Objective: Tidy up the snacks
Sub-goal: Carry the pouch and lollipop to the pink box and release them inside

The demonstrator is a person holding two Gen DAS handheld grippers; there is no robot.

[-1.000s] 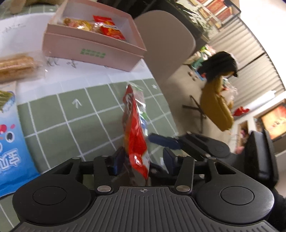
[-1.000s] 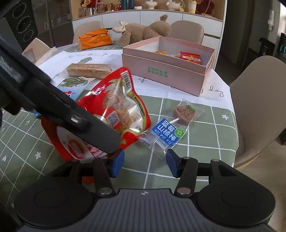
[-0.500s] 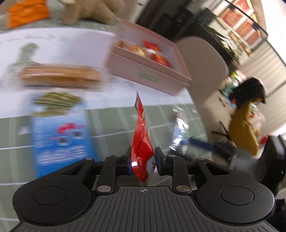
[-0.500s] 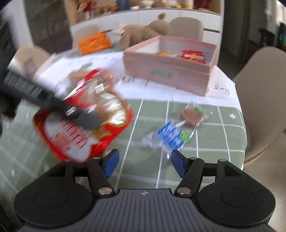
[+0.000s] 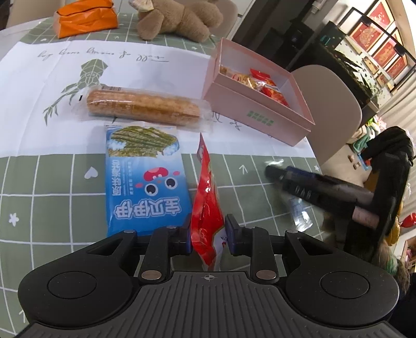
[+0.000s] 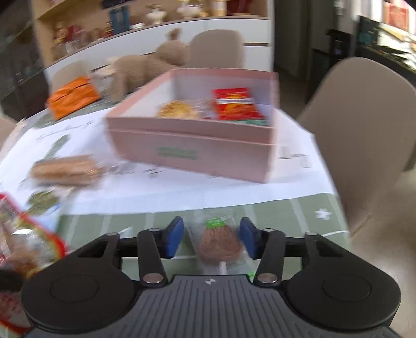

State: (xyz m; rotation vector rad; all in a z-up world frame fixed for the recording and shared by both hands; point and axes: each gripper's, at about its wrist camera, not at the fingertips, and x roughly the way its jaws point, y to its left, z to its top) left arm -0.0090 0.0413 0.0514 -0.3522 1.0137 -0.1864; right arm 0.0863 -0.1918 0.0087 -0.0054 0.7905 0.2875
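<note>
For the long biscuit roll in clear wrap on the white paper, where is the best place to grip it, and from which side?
Grip the biscuit roll probably at its middle, across its narrow width, coming down from above. It lies flat and long on the white paper, so a middle hold should keep it balanced. The thin wrap ends would likely slip or crumple.

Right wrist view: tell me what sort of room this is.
Probably a home dining area. A table with a green checked cloth has beige dining chairs around it, and a white sideboard with shelves of ornaments stands behind. A plush bear lies on the table.
</note>
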